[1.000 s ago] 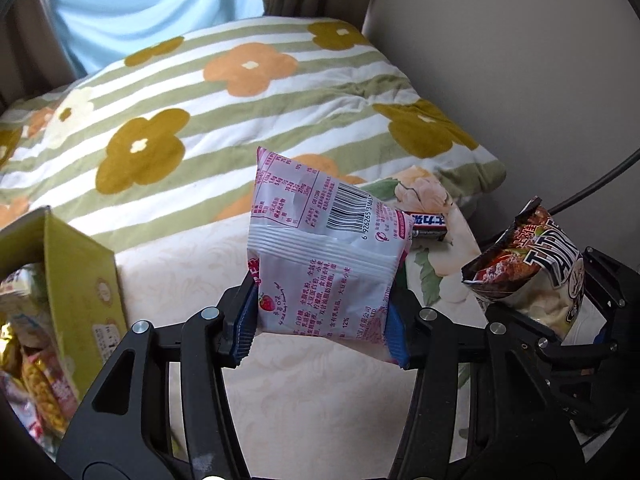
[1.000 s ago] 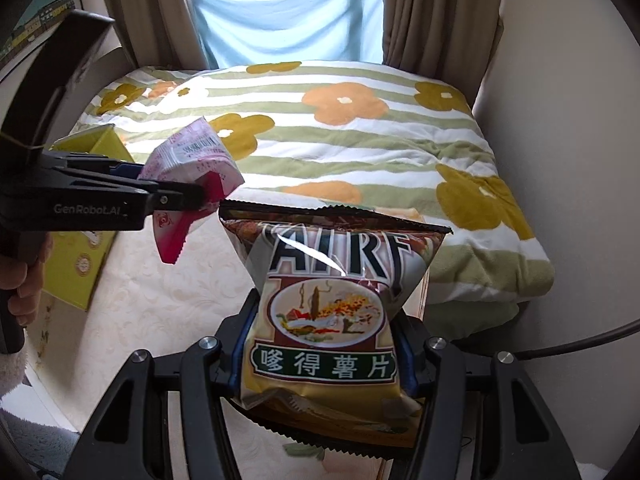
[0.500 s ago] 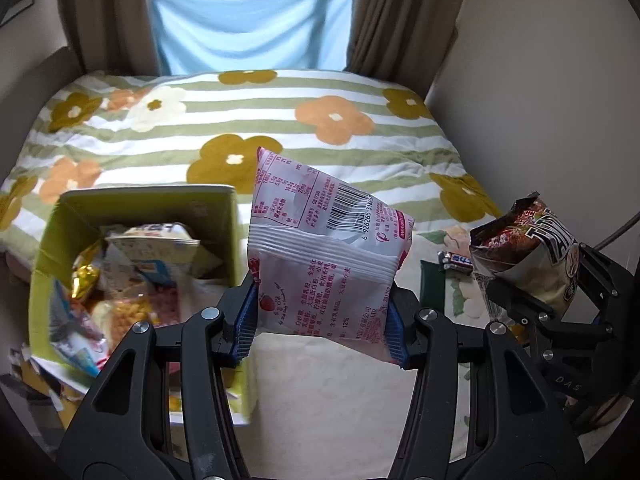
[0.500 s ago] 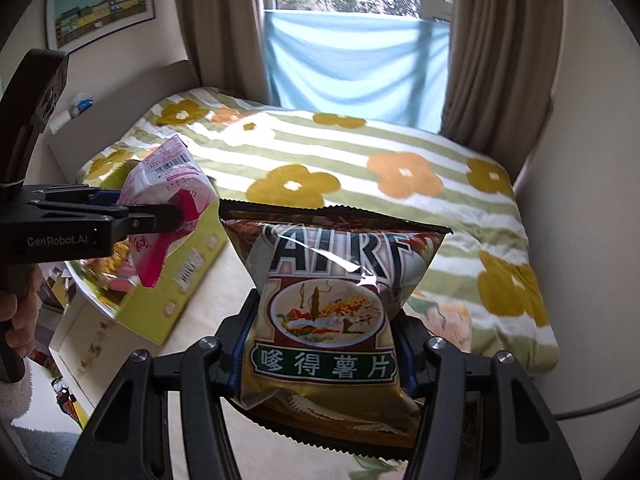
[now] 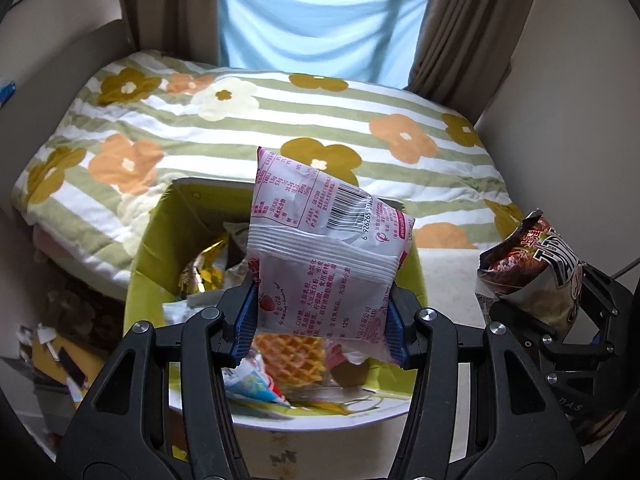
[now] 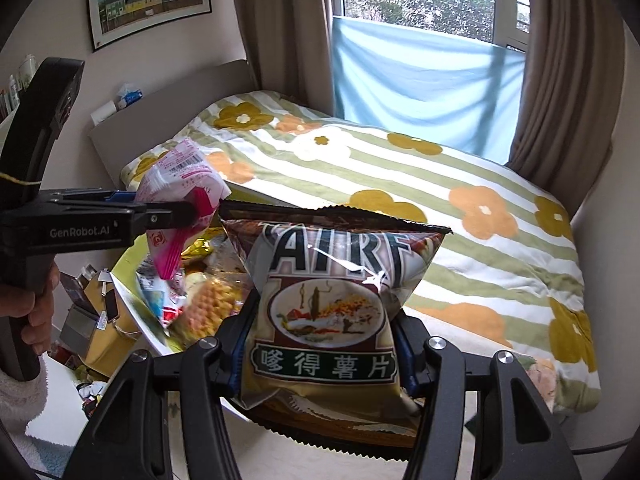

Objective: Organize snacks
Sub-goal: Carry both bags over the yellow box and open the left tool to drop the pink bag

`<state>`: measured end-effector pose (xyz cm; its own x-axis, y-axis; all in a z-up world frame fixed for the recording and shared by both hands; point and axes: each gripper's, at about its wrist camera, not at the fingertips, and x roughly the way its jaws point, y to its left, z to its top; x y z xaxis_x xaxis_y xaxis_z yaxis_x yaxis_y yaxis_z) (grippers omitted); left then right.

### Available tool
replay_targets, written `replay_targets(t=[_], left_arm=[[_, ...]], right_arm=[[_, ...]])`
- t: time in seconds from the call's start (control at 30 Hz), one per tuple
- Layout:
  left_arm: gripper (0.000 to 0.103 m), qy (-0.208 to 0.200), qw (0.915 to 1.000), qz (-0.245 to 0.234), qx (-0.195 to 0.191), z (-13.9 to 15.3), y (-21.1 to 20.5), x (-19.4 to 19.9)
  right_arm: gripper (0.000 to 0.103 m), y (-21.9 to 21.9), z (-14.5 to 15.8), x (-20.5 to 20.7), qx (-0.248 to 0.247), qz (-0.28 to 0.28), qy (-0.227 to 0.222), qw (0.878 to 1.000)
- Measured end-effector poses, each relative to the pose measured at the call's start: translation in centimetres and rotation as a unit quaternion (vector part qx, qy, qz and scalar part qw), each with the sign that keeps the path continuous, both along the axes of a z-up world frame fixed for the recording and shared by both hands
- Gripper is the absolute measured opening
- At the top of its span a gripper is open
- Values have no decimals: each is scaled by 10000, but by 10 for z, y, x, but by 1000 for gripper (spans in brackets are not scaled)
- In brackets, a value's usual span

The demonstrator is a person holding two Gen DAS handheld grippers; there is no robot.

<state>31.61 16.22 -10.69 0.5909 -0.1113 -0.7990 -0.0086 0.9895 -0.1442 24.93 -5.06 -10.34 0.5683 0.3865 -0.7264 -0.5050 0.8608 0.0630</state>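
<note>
Both packets over the box.
My left gripper (image 5: 320, 320) clamps the pink packet (image 5: 324, 264) above the box (image 5: 148, 248); my right gripper (image 6: 320, 360) clamps the chips (image 6: 332, 300), seemingly beside it.

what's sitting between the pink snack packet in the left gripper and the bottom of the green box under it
Loose snacks fill that stretch: a waffle packet, a gold wrapper and a blue-and-white packet lie in the green box under the pink packet. The left wrist view shows it best.

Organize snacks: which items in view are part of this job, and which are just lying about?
Part of the job:
- pink-and-white snack packet, held by the left gripper
- chip bag, held by the right gripper
- yellow-green box, already holding snacks
- waffle snack inside it

Lying about:
- flowered quilt
- framed picture
- blue cloth at the window
- curtains
</note>
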Motion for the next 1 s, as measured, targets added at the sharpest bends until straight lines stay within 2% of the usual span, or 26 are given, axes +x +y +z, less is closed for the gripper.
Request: replay_targets(t=[0.23, 0.27, 0.33, 0.37, 0.4, 0.57, 0.77, 0.9, 0.93, 1.0], left_arm=[[51, 241, 9995, -206, 45, -24, 43, 20], [56, 271, 9994, -213, 33, -27, 46, 23], [79, 309, 9993, -214, 15, -31, 51, 27], [96, 272, 9994, -221, -1, -31, 53, 28], [103, 197, 9996, -221, -3, -30, 55, 27], [103, 145, 9996, -225, 129, -31, 60, 21], [103, 256, 9996, -57, -79, -37, 66, 8], [103, 291, 9996, 34, 5, -40, 64, 2], [103, 281, 9996, 36, -10, -40, 65, 0], [103, 208, 9998, 74, -14, -38, 67, -4]], right_arm=[[53, 41, -17, 11, -16, -287, 267, 9992], [53, 45, -19, 13, -34, -321, 306, 9990], [53, 51, -23, 14, -80, -384, 361, 9986], [53, 54, -25, 15, -97, -420, 396, 9983], [53, 55, -26, 15, -97, -446, 442, 9980], [53, 58, -34, 18, -125, -494, 624, 9968], [53, 57, -44, 22, -50, -433, 809, 9958], [54, 60, -47, 26, 95, -341, 927, 9951], [57, 62, -47, 26, 120, -320, 925, 9951], [77, 64, -48, 25, 165, -333, 850, 9957]])
